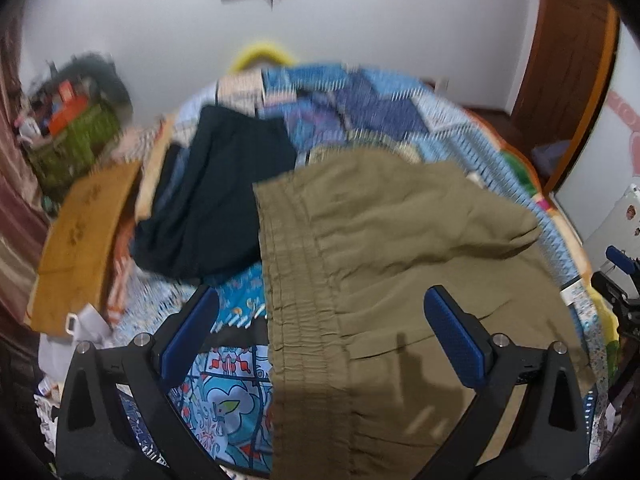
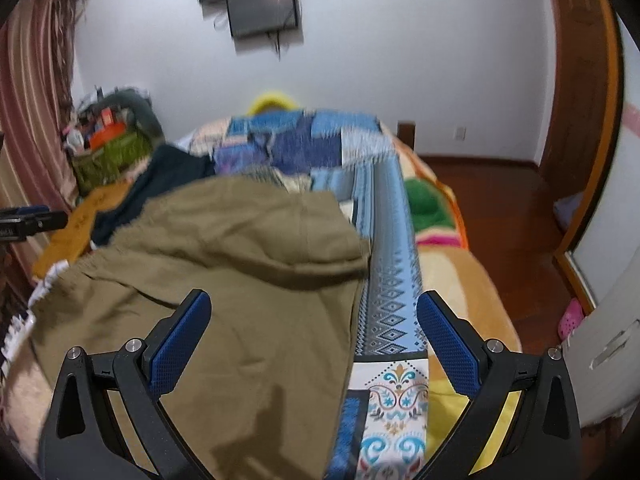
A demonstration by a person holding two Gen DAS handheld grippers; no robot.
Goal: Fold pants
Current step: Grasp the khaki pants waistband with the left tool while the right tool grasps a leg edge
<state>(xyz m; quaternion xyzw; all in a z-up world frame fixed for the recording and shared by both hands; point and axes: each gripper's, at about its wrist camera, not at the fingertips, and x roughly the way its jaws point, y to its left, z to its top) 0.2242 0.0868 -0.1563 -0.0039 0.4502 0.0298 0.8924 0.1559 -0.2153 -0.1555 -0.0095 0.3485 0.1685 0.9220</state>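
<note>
Olive-green pants (image 1: 384, 248) lie folded on the patterned bedspread (image 1: 360, 108), their elastic waistband (image 1: 296, 280) running along the left side. My left gripper (image 1: 322, 308) is open and empty, hovering above the waistband end. In the right wrist view the same pants (image 2: 224, 264) fill the centre-left, with their right edge on the blue patterned cover. My right gripper (image 2: 314, 310) is open and empty above that right edge. The left gripper's tip (image 2: 32, 220) shows at the far left there.
A dark garment (image 1: 220, 200) lies on the bed left of the pants. A brown cardboard sheet (image 1: 80, 240) sits at the bed's left edge. A green basket of clutter (image 1: 76, 136) stands at the far left. A wooden floor (image 2: 500, 208) and door frame are to the right.
</note>
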